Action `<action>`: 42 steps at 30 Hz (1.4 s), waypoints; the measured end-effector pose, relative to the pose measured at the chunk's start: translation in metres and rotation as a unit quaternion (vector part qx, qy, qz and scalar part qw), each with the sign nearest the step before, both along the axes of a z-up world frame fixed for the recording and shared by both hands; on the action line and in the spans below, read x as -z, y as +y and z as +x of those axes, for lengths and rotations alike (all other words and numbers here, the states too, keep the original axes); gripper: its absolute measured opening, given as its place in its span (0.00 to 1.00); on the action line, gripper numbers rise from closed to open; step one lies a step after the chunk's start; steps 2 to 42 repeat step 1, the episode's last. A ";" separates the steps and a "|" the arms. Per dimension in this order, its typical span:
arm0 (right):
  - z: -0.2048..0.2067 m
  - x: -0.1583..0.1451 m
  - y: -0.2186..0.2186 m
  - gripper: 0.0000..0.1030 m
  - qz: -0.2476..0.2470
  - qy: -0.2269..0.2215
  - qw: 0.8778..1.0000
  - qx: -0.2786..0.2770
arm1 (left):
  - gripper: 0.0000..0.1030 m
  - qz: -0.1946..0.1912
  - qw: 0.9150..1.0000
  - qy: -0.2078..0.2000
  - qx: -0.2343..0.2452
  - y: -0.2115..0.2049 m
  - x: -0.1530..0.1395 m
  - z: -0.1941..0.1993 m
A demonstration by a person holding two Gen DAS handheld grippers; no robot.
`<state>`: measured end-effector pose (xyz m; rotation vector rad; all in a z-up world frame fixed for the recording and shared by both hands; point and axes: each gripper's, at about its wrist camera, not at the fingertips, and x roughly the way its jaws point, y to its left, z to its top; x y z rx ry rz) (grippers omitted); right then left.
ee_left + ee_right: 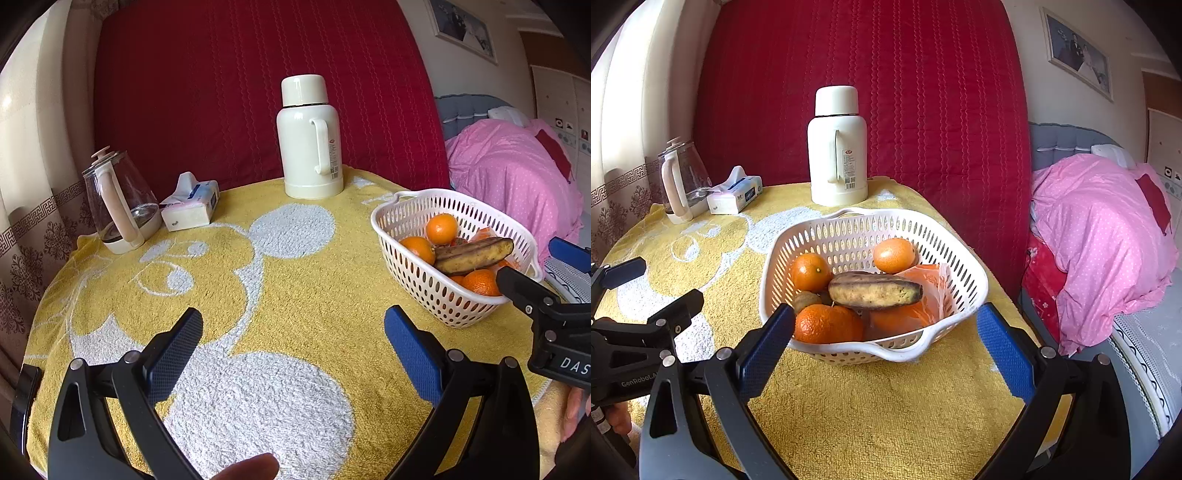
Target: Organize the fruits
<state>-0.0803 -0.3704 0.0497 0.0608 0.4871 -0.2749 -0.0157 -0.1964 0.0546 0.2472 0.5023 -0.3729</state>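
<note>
A white perforated basket (849,236) stands on the yellow towel-covered table (849,406). It holds several oranges (827,323), a browned banana (875,290) lying across them, a kiwi (805,300) and an orange plastic bag (929,291). My right gripper (884,354) is open and empty, its blue pads either side of the basket's near rim. My left gripper (293,354) is open and empty above bare towel, left of the basket (417,269). The banana (472,254) and oranges (441,228) show in the left wrist view too.
A white thermos (308,140) stands at the table's back. A glass kettle (118,199) and a tissue pack (192,203) sit at the back left. A red quilted panel (258,74) rises behind. A bed with pink bedding (1100,236) lies right of the table.
</note>
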 end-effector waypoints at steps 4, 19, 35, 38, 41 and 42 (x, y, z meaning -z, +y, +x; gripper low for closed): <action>0.000 0.000 0.002 0.97 -0.001 0.000 1.000 0.000 | 0.95 -0.002 1.000 0.003 -0.004 0.004 0.001 0.001; 0.000 0.000 0.002 0.97 -0.001 0.000 1.000 0.000 | 0.95 -0.002 1.000 0.003 -0.004 0.004 0.001 0.001; 0.000 0.000 0.002 0.97 -0.001 0.000 1.000 0.000 | 0.95 -0.002 1.000 0.003 -0.004 0.004 0.001 0.001; 0.000 0.000 0.002 0.97 -0.001 0.000 1.000 0.000 | 0.95 -0.002 1.000 0.003 -0.004 0.004 0.001 0.001; 0.000 0.000 0.002 0.97 -0.001 0.000 1.000 0.000 | 0.95 -0.002 1.000 0.003 -0.004 0.004 0.001 0.001; 0.000 0.000 0.002 0.97 -0.001 0.000 1.000 0.000 | 0.95 -0.002 1.000 0.003 -0.004 0.004 0.001 0.001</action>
